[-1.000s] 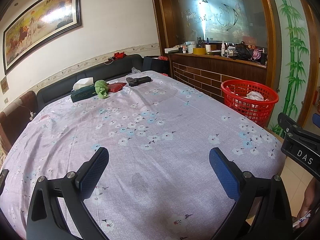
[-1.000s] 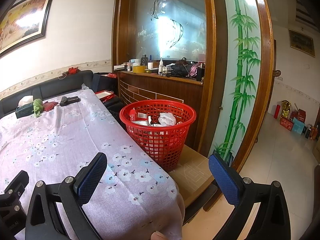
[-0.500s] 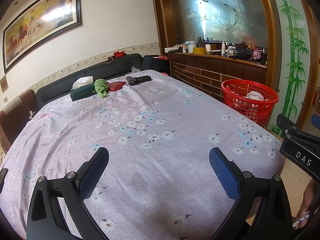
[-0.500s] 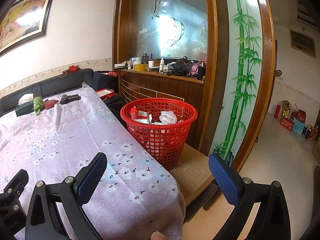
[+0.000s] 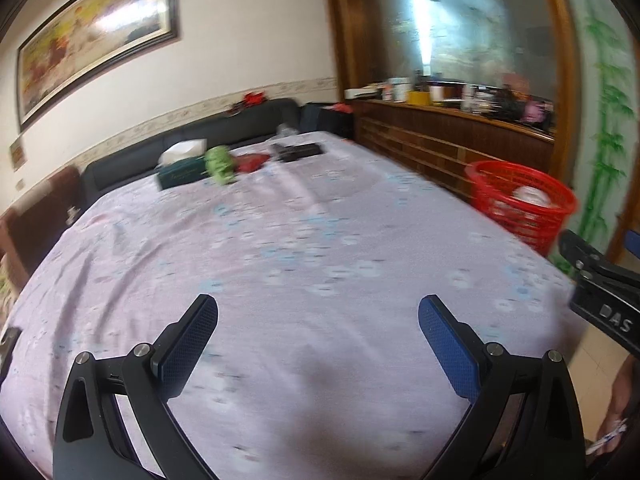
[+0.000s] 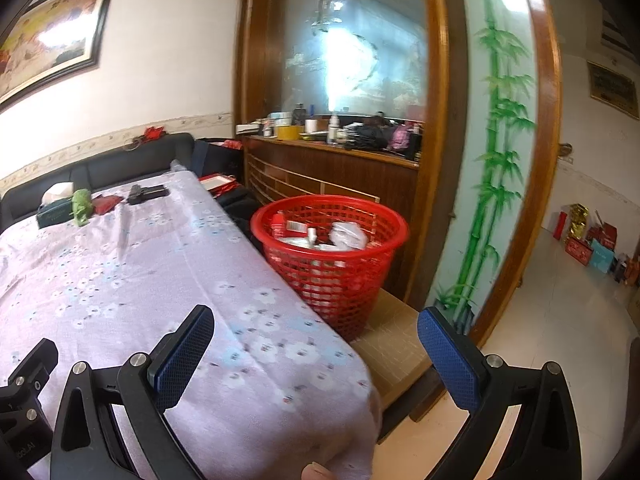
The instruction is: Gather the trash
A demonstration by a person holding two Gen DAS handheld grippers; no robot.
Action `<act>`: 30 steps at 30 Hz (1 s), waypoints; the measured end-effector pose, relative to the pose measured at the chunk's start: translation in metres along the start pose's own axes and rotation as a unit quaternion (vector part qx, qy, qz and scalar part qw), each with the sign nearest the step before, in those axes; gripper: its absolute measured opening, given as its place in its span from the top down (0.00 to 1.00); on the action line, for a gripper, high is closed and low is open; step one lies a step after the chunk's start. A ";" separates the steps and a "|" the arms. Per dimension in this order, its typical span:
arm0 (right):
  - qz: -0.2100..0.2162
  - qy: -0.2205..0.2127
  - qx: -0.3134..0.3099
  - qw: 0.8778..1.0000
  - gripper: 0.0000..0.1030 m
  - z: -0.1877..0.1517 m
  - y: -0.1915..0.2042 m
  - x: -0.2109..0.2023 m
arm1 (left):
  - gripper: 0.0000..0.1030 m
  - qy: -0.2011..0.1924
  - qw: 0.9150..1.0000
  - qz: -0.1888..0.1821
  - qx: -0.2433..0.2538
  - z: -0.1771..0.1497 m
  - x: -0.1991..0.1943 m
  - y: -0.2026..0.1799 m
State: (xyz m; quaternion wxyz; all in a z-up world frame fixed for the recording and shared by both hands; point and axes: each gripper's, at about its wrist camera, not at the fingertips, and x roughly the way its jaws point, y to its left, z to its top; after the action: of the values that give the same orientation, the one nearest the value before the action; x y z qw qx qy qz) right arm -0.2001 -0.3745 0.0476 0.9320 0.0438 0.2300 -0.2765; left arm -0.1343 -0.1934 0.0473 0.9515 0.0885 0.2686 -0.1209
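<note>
A red mesh basket (image 6: 332, 256) holding white wrappers and packets stands on a low platform beside the table; its rim (image 5: 520, 188) also shows at the right of the left wrist view. My left gripper (image 5: 318, 332) hangs open and empty over the near part of the floral tablecloth (image 5: 300, 248). My right gripper (image 6: 316, 342) is open and empty above the table's near right corner, short of the basket. At the table's far end lie a green crumpled item (image 5: 219, 163), a red item (image 5: 251, 162), a tissue box (image 5: 180, 170) and a black object (image 5: 298, 151).
A dark sofa (image 5: 188, 140) runs behind the table. A wooden counter (image 6: 332, 172) with bottles stands behind the basket. Tiled floor (image 6: 560, 320) opens to the right, with boxes (image 6: 588, 244) by the far wall. The right gripper's body (image 5: 600, 292) shows at the right edge of the left wrist view.
Both views have shifted slightly and are now motion-blurred; the basket sits a little closer in the right wrist view. Both grippers stay open and empty.
</note>
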 end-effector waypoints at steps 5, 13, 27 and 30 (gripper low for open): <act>0.080 0.038 -0.057 0.994 0.00 0.023 0.062 0.021 | 0.03 0.064 0.994 0.042 -0.083 0.006 0.024 0.086; 0.194 0.186 -0.118 0.956 0.00 0.024 0.190 0.076 | 0.03 0.185 0.966 0.079 -0.163 -0.024 0.060 0.200; 0.156 0.238 -0.101 0.953 0.00 0.009 0.249 0.112 | 0.00 0.226 0.966 0.044 -0.118 -0.028 0.080 0.212; 0.156 0.238 -0.103 0.953 0.00 0.010 0.249 0.112 | 0.00 0.224 0.966 0.045 -0.119 -0.027 0.085 0.214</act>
State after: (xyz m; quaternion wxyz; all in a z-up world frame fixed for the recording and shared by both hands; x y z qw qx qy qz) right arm 0.0202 -0.2220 -0.0060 0.8811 0.0471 0.4630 -0.0844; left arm -0.0176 0.0022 0.0013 0.8752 0.0113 0.4830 -0.0226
